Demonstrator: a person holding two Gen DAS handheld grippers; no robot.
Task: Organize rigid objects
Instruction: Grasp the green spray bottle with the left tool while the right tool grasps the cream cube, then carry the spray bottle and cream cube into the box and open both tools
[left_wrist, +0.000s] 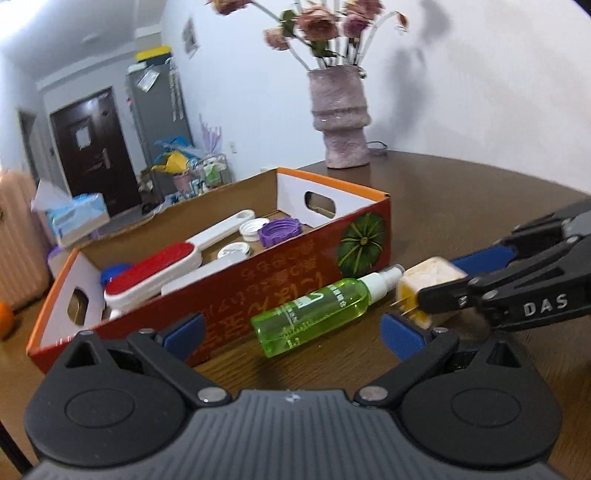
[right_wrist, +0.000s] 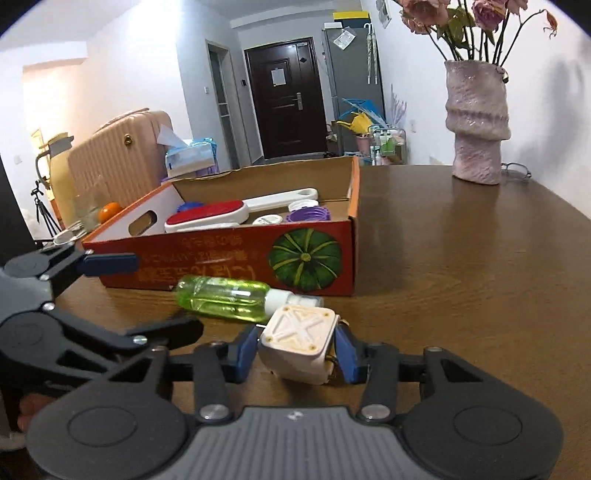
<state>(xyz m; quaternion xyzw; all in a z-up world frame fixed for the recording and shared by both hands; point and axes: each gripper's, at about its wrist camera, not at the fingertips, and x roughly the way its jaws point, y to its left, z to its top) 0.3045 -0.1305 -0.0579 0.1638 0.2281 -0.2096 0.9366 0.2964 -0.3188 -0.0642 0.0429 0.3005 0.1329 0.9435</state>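
Dark wood bench (right_wrist: 461, 277) in a lived-in flat, a pink vase (right_wrist: 476, 122) of dried flowers at its far right, a door beyond. My right tool (right_wrist: 297, 349) has its blue pads pressed against both sides of a cream plug adapter (right_wrist: 295, 339), which sits tilted on the bench at the near edge, its prongs poking out low on one side; I judge this the grab before lifting it into the box. My left tool (left_wrist: 291, 332) stands spread wide and holds nothing, lined up on the green spray bottle (left_wrist: 314, 314), which lies on its side just in front of the box, white nozzle nearly touching the adapter. The bottle is clear green plastic, part full, with a pale label. The red cardboard box (right_wrist: 229, 258), printed with a pumpkin, stands on the far side of both things and already holds a red-and-white brush (right_wrist: 210, 218), a purple cap (right_wrist: 306, 215) and white lids, so it looks like the place for sorted things.
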